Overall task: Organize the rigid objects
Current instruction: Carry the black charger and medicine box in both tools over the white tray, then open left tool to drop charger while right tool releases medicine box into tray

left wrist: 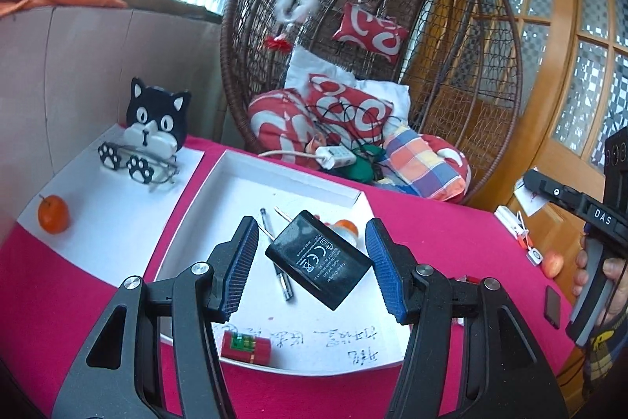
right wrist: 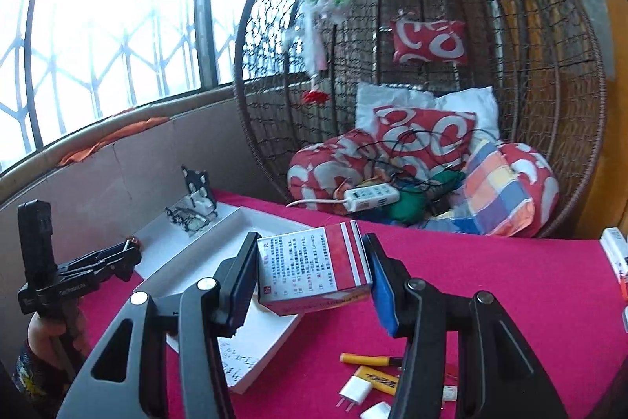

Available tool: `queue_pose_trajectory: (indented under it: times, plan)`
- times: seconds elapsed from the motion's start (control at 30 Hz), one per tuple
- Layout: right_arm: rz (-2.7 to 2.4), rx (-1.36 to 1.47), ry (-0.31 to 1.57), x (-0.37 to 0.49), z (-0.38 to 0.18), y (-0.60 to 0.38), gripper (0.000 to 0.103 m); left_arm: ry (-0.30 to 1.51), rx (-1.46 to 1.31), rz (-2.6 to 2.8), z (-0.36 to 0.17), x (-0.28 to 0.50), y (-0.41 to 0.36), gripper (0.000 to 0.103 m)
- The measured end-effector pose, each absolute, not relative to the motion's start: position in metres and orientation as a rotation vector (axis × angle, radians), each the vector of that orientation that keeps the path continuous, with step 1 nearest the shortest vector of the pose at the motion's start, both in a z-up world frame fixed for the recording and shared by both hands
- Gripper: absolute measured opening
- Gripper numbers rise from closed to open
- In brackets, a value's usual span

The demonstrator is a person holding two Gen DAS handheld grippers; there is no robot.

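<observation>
My left gripper [left wrist: 312,222] is shut on a black charger [left wrist: 320,262], which hangs tilted between the blue pads above a white tray [left wrist: 290,175]. In the tray lie a pen [left wrist: 284,285], a small red box [left wrist: 245,346] and an orange-capped item [left wrist: 347,225]. My right gripper [right wrist: 311,237] is shut on a red and white printed carton [right wrist: 314,269], held over the near right corner of the tray [right wrist: 235,222] and the pink tablecloth [right wrist: 490,281].
A cat-shaped holder [left wrist: 157,120] with glasses and an orange fruit [left wrist: 53,213] sit on a white board to the left. A yellow pen [right wrist: 369,360], a white plug [right wrist: 355,389], a dark phone [left wrist: 552,307] and white boxes [right wrist: 616,254] lie on the cloth. A wicker hanging chair [right wrist: 549,105] stands behind the table.
</observation>
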State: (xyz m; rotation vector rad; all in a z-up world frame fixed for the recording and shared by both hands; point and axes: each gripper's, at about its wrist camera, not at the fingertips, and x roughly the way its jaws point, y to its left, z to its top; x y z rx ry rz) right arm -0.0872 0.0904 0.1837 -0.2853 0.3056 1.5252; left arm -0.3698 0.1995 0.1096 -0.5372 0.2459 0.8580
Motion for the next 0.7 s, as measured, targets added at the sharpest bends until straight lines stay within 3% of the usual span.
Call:
queue_pose_trajectory:
  times: [0.7]
  plan:
    - [1.629,-0.603,0.514,-0.162,0.084,0.186,0.052,0.537,-0.542,1.023,0.062,-0.321,0.28,0.057]
